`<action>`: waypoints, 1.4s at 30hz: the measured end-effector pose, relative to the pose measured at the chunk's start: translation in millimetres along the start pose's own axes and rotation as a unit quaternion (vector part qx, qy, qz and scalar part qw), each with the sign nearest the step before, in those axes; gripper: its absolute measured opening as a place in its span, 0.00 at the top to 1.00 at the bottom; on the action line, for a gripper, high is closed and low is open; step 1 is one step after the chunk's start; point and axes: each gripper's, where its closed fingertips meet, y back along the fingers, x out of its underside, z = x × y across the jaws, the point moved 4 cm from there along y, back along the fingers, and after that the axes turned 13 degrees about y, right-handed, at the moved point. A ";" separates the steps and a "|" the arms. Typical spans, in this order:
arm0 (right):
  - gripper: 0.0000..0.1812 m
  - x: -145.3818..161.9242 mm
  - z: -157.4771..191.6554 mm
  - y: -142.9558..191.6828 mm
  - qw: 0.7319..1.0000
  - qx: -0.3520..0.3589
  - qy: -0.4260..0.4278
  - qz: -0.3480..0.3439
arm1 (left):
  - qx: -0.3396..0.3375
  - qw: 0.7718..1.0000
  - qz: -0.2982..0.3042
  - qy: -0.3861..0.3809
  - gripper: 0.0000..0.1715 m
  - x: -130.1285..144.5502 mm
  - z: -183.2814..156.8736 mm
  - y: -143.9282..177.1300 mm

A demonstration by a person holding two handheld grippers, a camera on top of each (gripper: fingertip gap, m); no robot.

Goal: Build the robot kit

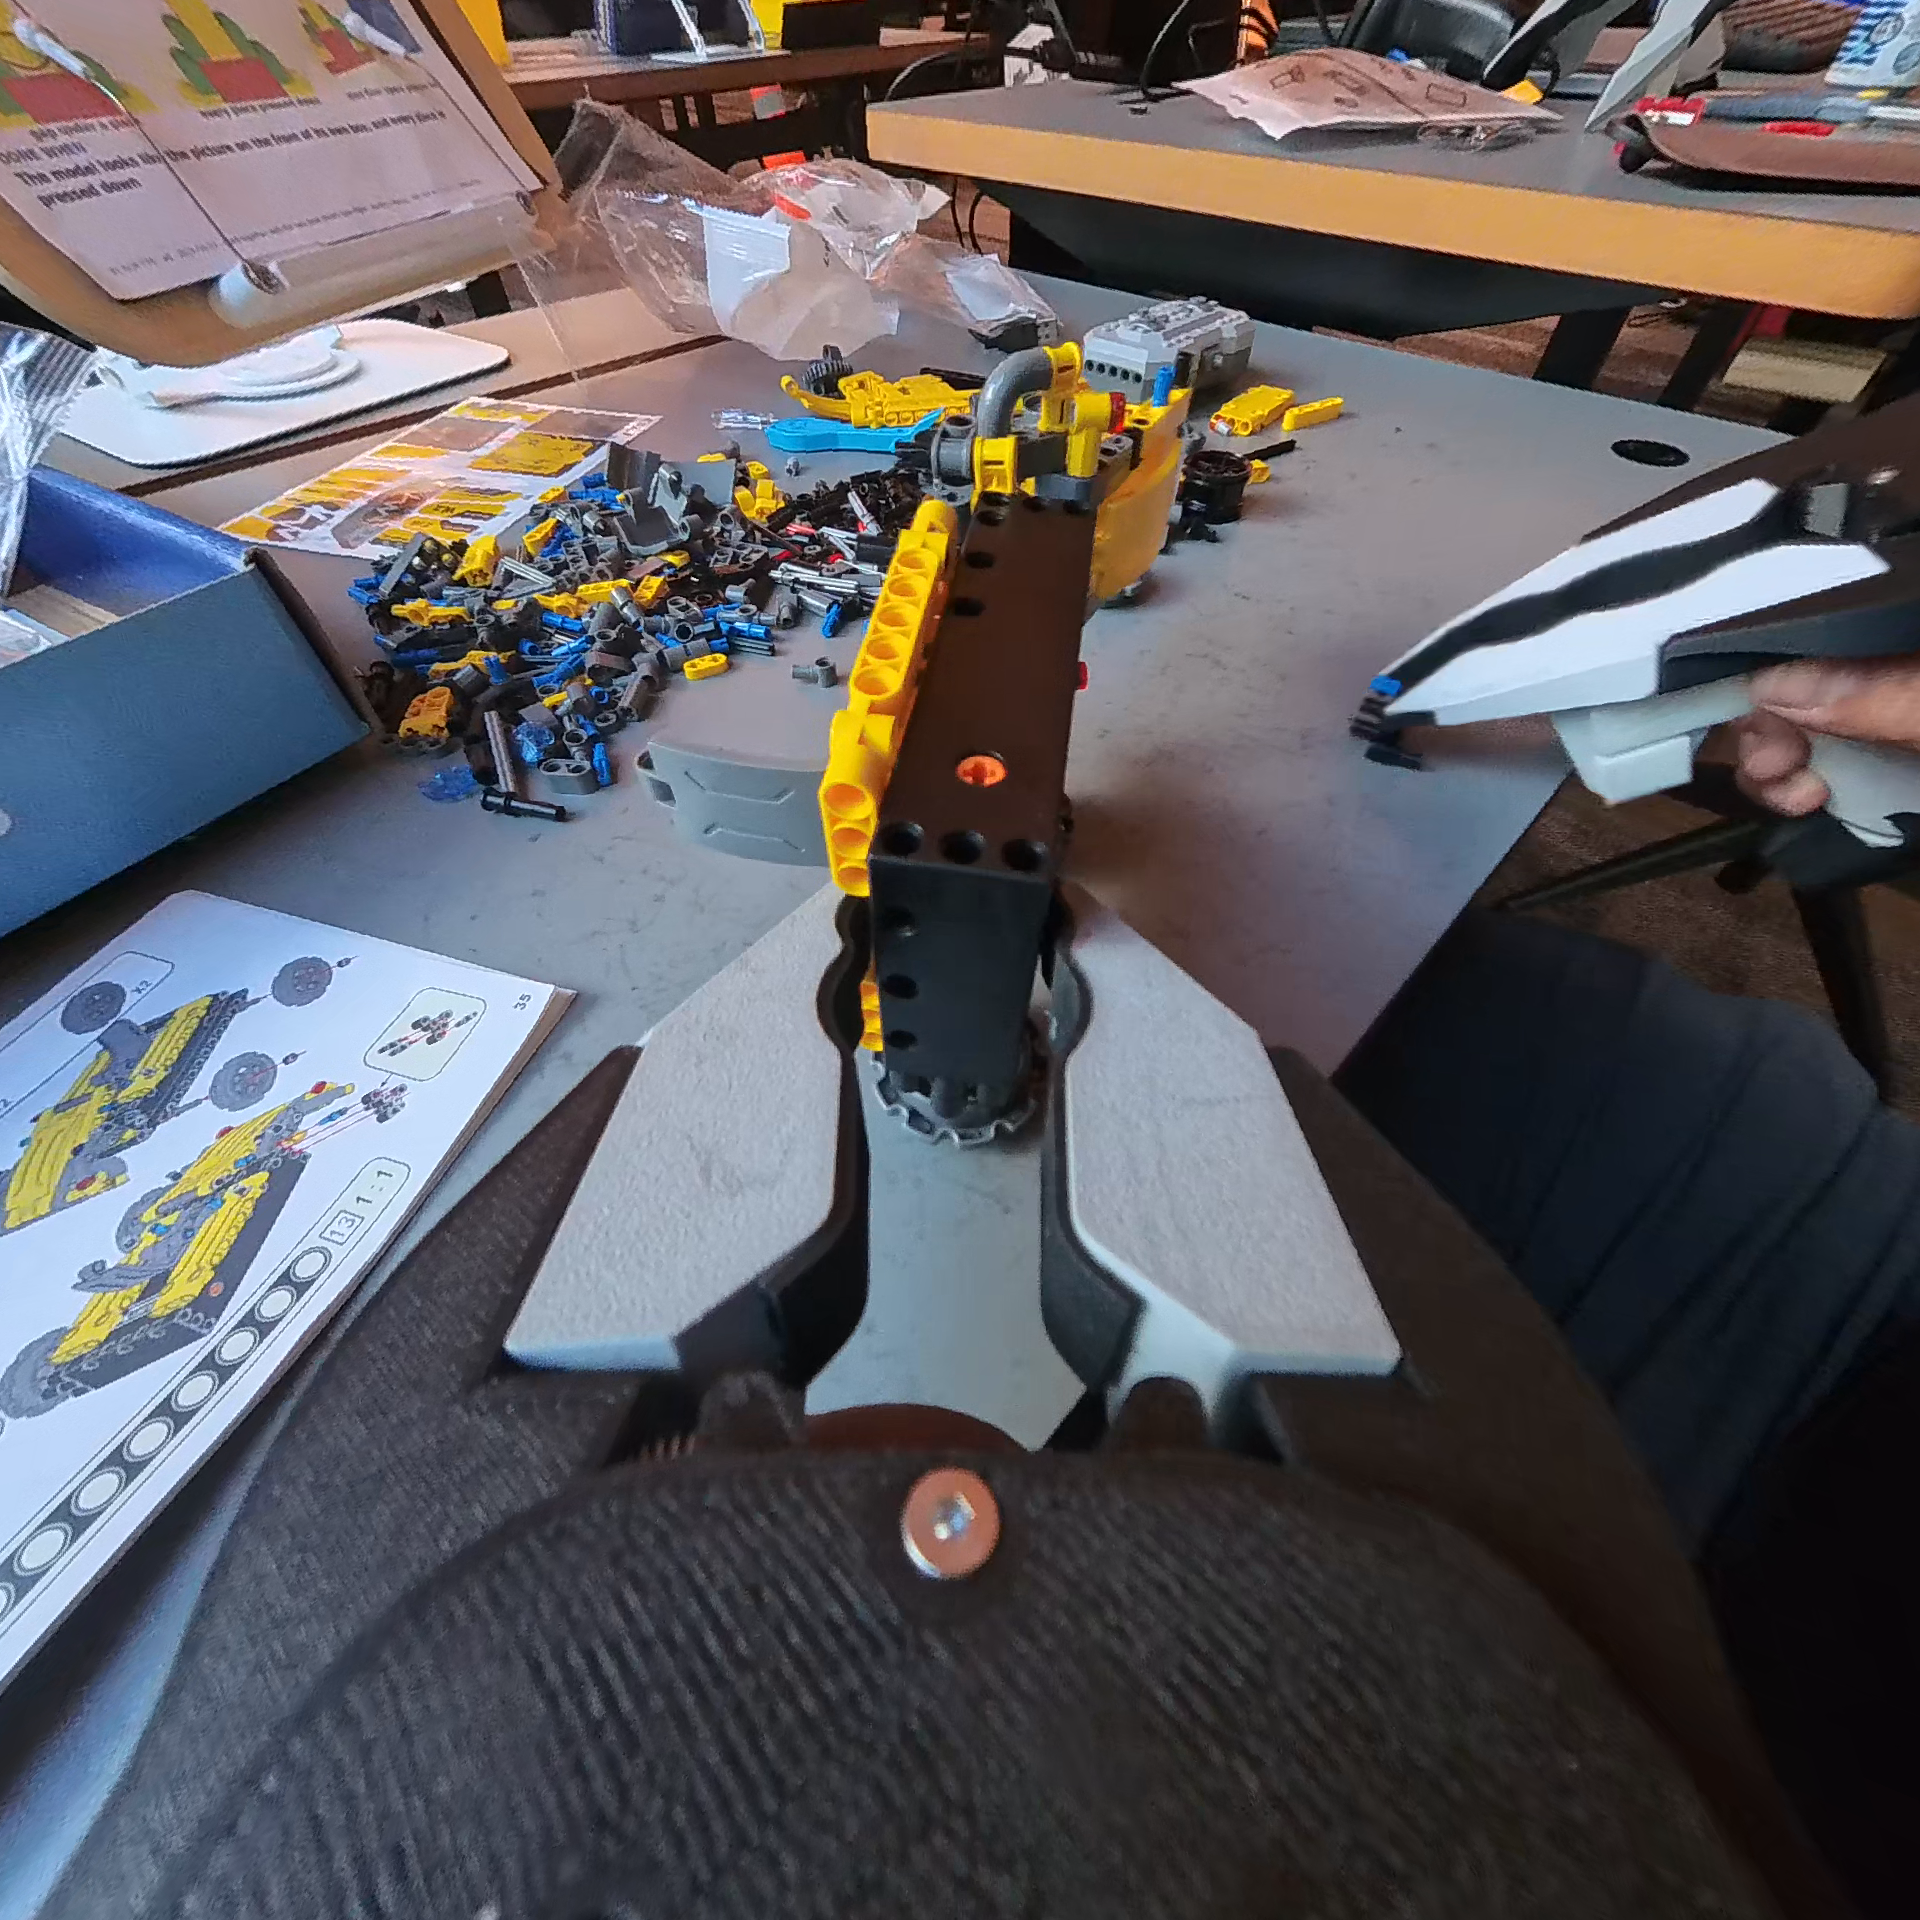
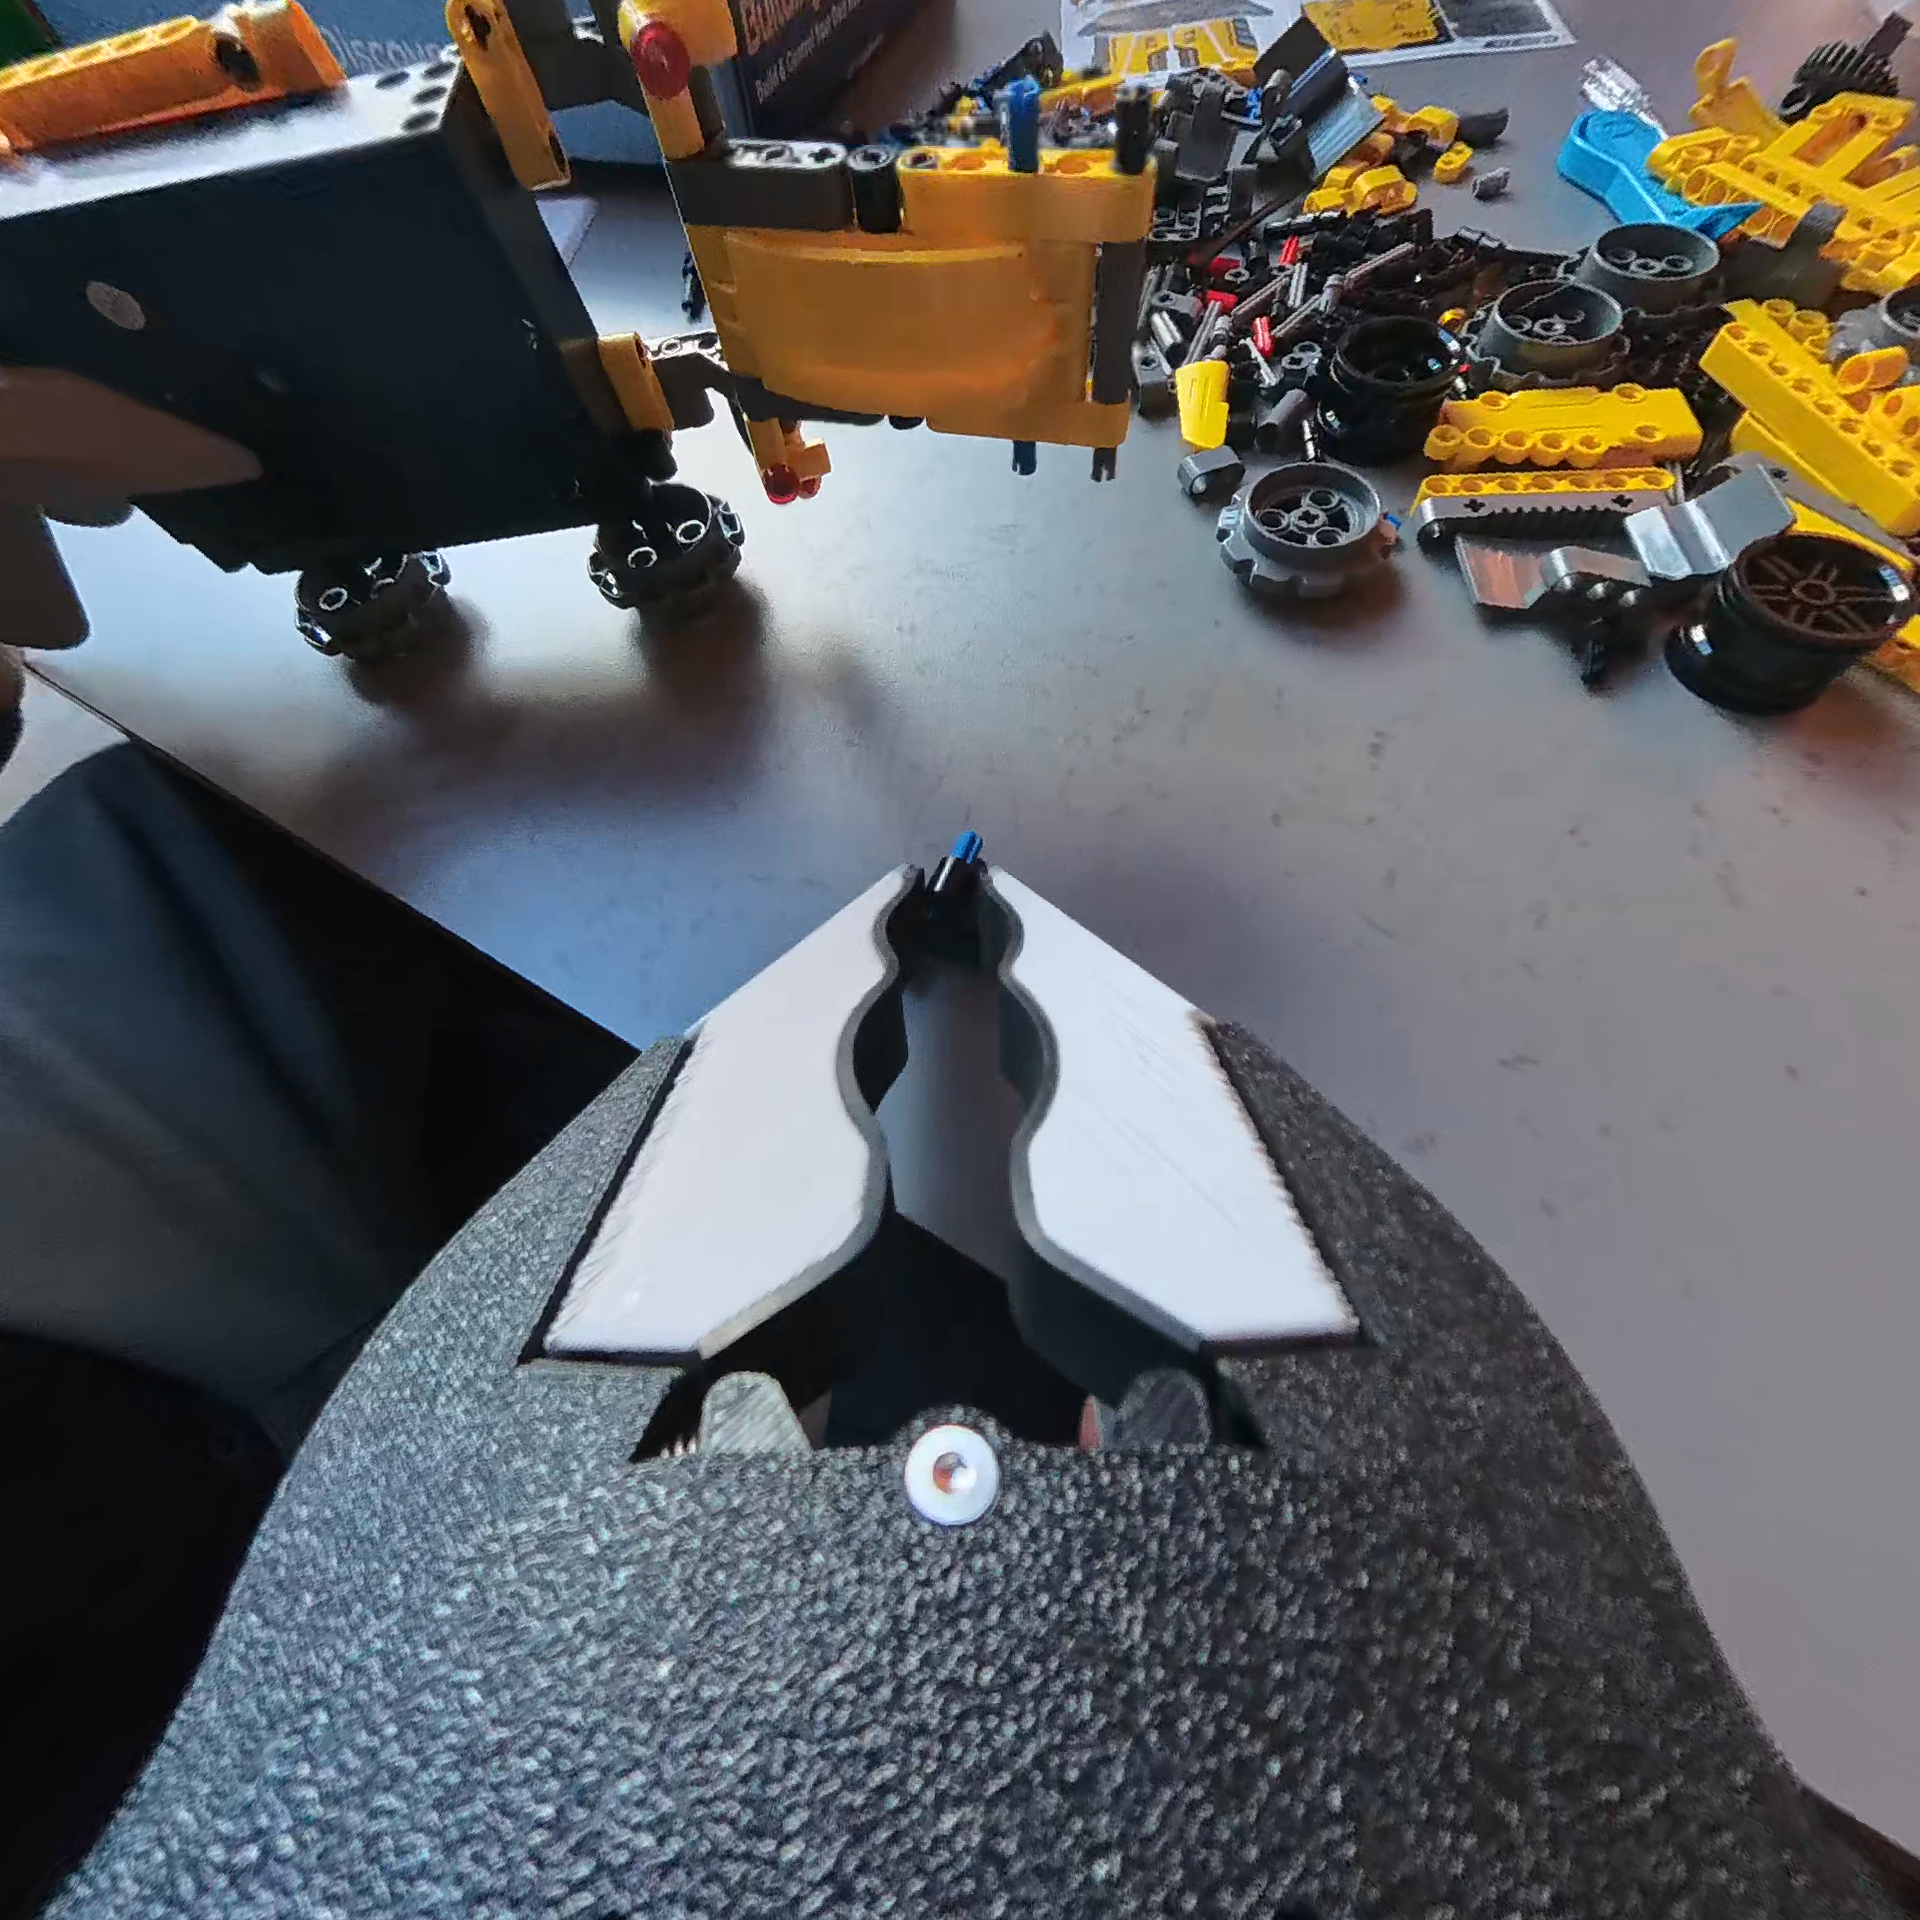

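Note:
My left gripper (image 1: 951,977) is shut on the rear end of a black and yellow brick vehicle model (image 1: 966,665) and holds it above the grey table (image 1: 1226,644). The model also shows in the right wrist view (image 2: 343,312), with small black wheels underneath and a yellow cab in front. My right gripper (image 2: 951,883) is shut on a small black and blue pin (image 2: 958,868), low over the table near its front edge. In the left wrist view it (image 1: 1382,707) sits to the right of the model, apart from it.
A pile of loose small parts (image 1: 582,613) lies on the left of the table, with more parts and wheels (image 2: 1558,343) in the right wrist view. An open instruction booklet (image 1: 208,1174), a blue box (image 1: 135,665), a grey curved piece (image 1: 738,790) and plastic bags (image 1: 790,249) are around. Spacing between my two grippers at the tips: around 20 centimeters.

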 end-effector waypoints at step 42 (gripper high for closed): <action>0.96 -118.9 25.2 9.9 0.968 -0.236 0.074 0.040 | 0.024 0.990 0.045 -0.132 0.83 -5.2 -5.0 -9.2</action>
